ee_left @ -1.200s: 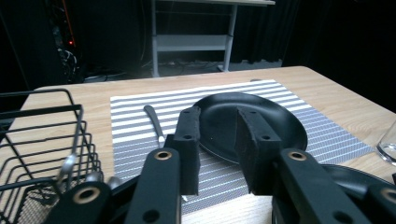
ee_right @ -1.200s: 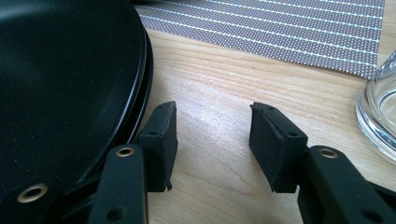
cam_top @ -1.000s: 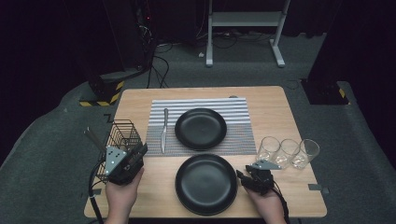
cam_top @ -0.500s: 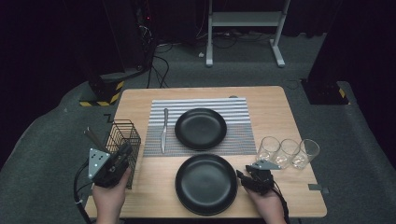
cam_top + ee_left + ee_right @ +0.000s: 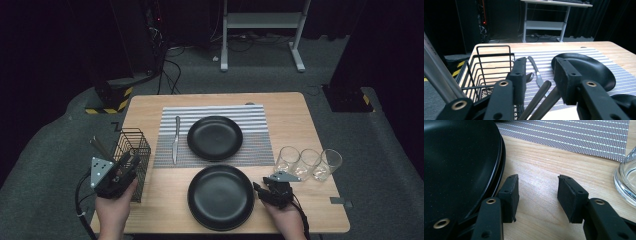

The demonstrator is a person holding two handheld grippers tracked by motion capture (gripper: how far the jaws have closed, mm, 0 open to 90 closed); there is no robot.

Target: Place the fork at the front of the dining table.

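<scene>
My left gripper (image 5: pixel 127 162) hovers at the near left corner of the black wire basket (image 5: pixel 134 146). In the left gripper view its jaws (image 5: pixel 540 61) stand apart, and two grey cutlery handles (image 5: pixel 541 96) rise between them without being clamped. A third grey handle (image 5: pixel 439 75) crosses close on the left. My right gripper (image 5: pixel 260 190) rests low beside the near black plate (image 5: pixel 220 197), open over bare wood (image 5: pixel 539 178), its left jaw by the plate's rim (image 5: pixel 499 160). A far black plate (image 5: pixel 215 137) and a knife (image 5: pixel 175 140) lie on the striped placemat (image 5: pixel 255 120).
Three clear glasses (image 5: pixel 307 161) stand in a row right of the placemat; one glass (image 5: pixel 626 180) is close to my right jaw. The wooden table's front edge (image 5: pixel 225 231) is near both hands. A metal stand (image 5: pixel 260 22) is on the floor beyond.
My left gripper has shifted a little left, toward the basket's near left corner. The right gripper has stayed where it was.
</scene>
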